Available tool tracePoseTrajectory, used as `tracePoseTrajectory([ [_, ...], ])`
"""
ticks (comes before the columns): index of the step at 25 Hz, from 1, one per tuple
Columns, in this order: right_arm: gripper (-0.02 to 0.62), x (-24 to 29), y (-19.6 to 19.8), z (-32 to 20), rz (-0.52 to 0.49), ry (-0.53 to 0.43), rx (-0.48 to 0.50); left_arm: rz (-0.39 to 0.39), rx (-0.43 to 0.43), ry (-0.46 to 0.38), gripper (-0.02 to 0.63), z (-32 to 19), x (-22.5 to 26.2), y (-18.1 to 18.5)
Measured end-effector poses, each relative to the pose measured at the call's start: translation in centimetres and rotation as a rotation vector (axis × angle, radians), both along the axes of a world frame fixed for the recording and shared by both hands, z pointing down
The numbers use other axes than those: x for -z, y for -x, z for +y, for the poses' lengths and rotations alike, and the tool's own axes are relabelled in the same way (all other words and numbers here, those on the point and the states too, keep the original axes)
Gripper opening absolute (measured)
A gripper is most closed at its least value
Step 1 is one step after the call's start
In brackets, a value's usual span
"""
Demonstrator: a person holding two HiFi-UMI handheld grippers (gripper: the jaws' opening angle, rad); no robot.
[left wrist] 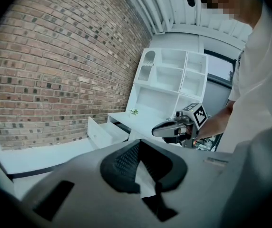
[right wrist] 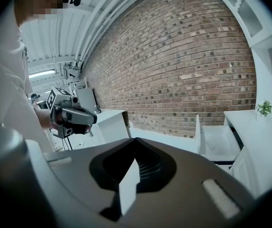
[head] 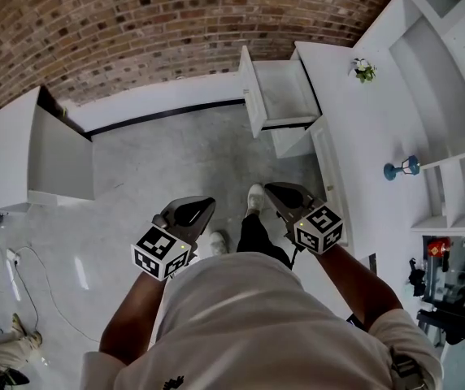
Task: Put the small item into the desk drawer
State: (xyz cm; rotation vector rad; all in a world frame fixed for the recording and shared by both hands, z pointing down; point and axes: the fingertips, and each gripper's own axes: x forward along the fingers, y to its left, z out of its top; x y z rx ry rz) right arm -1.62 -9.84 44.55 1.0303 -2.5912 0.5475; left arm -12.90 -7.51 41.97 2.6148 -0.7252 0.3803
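Note:
The white desk point(head: 354, 128) runs along the right, with its drawer point(head: 285, 92) pulled open toward the floor and looking empty. A small blue item point(head: 401, 168) lies on the desktop, nearer me than the drawer. I hold both grippers close in front of my body, over the floor and well short of the desk. The left gripper point(head: 202, 207) is shut and holds nothing. The right gripper point(head: 273, 190) is shut and empty too. The open drawer point(left wrist: 108, 129) also shows in the left gripper view, and the drawer point(right wrist: 217, 139) shows in the right gripper view.
A small potted plant point(head: 364, 70) stands at the desk's far end. White shelving point(head: 452, 96) rises behind the desk. A white cabinet point(head: 21, 149) stands at the left by the brick wall point(head: 135, 23). Cables point(head: 29, 275) lie on the grey floor at lower left.

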Motion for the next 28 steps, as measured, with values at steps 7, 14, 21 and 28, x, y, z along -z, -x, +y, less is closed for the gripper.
tracePoseTrajectory([
  [7,0.011,0.8,0.4,1.1,-0.008,-0.005,-0.009,0.011,-0.008,0.009,0.003,1.0,-0.6,-0.1],
  [14,0.011,1.4,1.0,1.5,-0.005,-0.020,-0.005,0.034,-0.039,-0.001,0.003,1.2,0.0,-1.5],
  [21,0.011,1.5,1.8,1.2,0.003,-0.030,0.026,0.039,-0.030,-0.011,0.003,1.0,0.2,-1.3],
  [28,0.009,1.2,2.4,-0.1,0.009,-0.028,0.051,0.030,-0.009,0.008,0.003,0.2,-0.6,-0.5],
])
